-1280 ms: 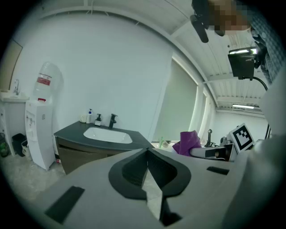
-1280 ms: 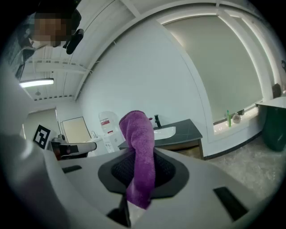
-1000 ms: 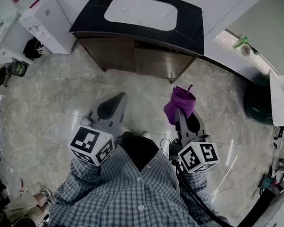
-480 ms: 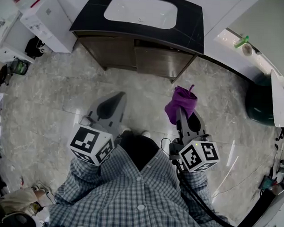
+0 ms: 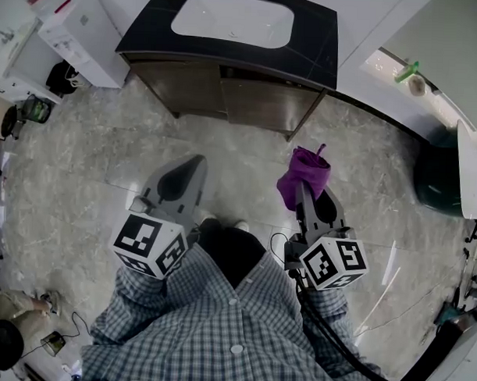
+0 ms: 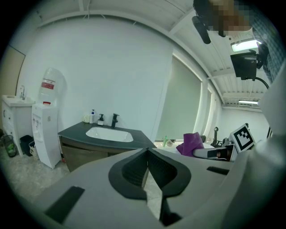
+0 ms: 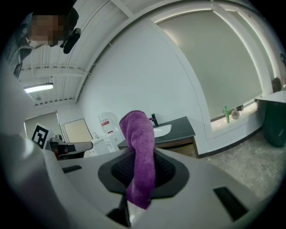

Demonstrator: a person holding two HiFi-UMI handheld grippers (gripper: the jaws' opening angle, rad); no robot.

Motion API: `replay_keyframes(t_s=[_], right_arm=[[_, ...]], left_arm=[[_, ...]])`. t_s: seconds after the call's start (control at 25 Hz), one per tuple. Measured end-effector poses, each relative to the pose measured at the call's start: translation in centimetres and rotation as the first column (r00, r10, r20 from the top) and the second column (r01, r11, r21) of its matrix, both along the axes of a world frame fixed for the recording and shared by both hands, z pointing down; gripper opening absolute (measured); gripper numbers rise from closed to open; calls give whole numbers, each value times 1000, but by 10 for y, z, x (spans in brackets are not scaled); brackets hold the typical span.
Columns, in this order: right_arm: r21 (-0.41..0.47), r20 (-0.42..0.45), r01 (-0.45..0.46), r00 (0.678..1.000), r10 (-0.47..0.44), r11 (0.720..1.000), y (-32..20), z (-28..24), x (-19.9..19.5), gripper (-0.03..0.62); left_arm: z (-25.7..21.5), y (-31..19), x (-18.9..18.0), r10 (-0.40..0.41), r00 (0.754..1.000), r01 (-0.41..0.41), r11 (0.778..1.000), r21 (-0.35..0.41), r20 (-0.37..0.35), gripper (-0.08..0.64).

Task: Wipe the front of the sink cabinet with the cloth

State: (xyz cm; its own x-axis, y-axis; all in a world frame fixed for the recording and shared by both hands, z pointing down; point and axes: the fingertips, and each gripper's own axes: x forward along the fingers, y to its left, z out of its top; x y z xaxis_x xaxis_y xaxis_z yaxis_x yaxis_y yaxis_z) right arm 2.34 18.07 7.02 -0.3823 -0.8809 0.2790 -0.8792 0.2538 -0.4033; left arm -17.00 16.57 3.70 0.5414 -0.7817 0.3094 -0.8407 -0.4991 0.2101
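The right tongs (image 5: pixel 302 193) gripped the purple cloth (image 5: pixel 303 171); the left tongs (image 5: pixel 197 161) were closed, empty. The sink cabinet (image 5: pixel 226 99) stood well ahead: approach was required, then flat cloth contact on its front.

My left gripper (image 6: pixel 147 154) faces the sink cabinet (image 6: pixel 85 154), jaws met at the tips, nothing between them. A black faucet (image 6: pixel 115 120) stands at the worktop's back edge. At right, the right gripper (image 6: pixel 199 153) holds the purple cloth (image 6: pixel 191 143).
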Motion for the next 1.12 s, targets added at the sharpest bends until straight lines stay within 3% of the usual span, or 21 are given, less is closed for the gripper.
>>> replay_keyframes(t_s=[0.28,0.72,0.92,1.12], right_arm=[[-8,14,-2,1000,2,1000,4,3,31,77],[-4,-2,-22,1000,22,1000,-2,14,41,77],[-21,35,-23,999,24,1000,-26,20,28,77],[-35,0,10,1000,-10,999,-72,27,3,77]], left_arm=[[-3,6,18,-33,999,33,999,0,21,11],[6,-7,25,-20,1000,20,1000,22,4,11],[11,-29,19,11,1000,-11,999,38,1,11],[21,-78,1,5,1000,-5,1000,21,-27,11]])
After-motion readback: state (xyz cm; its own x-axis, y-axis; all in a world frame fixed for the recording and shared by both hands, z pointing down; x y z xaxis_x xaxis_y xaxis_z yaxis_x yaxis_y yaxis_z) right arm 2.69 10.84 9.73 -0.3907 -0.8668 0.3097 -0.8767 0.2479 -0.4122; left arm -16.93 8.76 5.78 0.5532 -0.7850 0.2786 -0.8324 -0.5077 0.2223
